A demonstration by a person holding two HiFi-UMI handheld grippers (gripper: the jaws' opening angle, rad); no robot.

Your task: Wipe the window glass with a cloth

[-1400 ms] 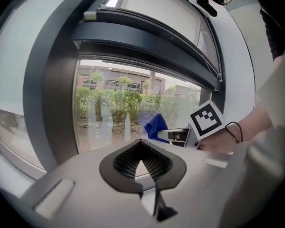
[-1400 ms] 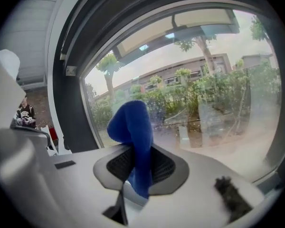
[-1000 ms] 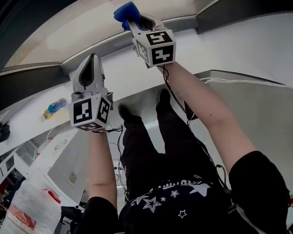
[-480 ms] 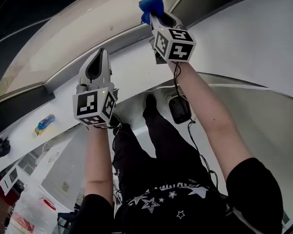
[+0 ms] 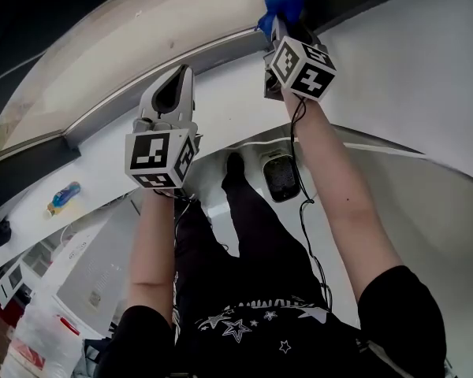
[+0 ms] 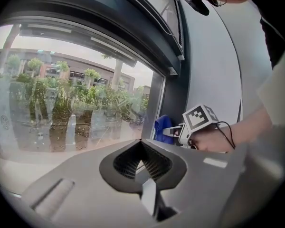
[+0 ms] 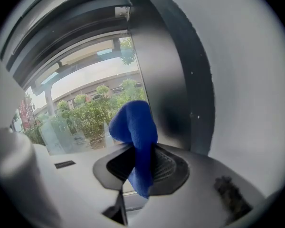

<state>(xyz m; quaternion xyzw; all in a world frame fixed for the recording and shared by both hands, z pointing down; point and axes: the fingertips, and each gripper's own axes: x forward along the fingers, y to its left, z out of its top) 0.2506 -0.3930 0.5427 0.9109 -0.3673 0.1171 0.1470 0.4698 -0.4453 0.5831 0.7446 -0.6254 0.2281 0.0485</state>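
Right gripper point(image 5: 277, 20), jaws pinching the blue cloth point(image 7: 135, 137), has swept to the window glass point(image 7: 80, 115) edge, likely finishing a pass; left gripper point(image 6: 141, 158) jaws pressed together, empty.

Pale floor point(image 5: 422, 211): dark flat box point(image 5: 281, 178) just beside person's shoe point(image 5: 233, 166); blue bottle point(image 5: 63, 198) lying well apart, left.

Left gripper point(image 6: 141, 144): jaws closed tip to tip, nothing between them. Right gripper point(image 7: 141, 152): jaws clamped on a blue cloth point(image 7: 134, 125), which bunches up above the tips. Head view: both bare forearms are stretched out ahead. The right forearm point(image 5: 339, 203) reaches farther than the left forearm point(image 5: 152, 246). The two grippers are side by side and apart, not touching.
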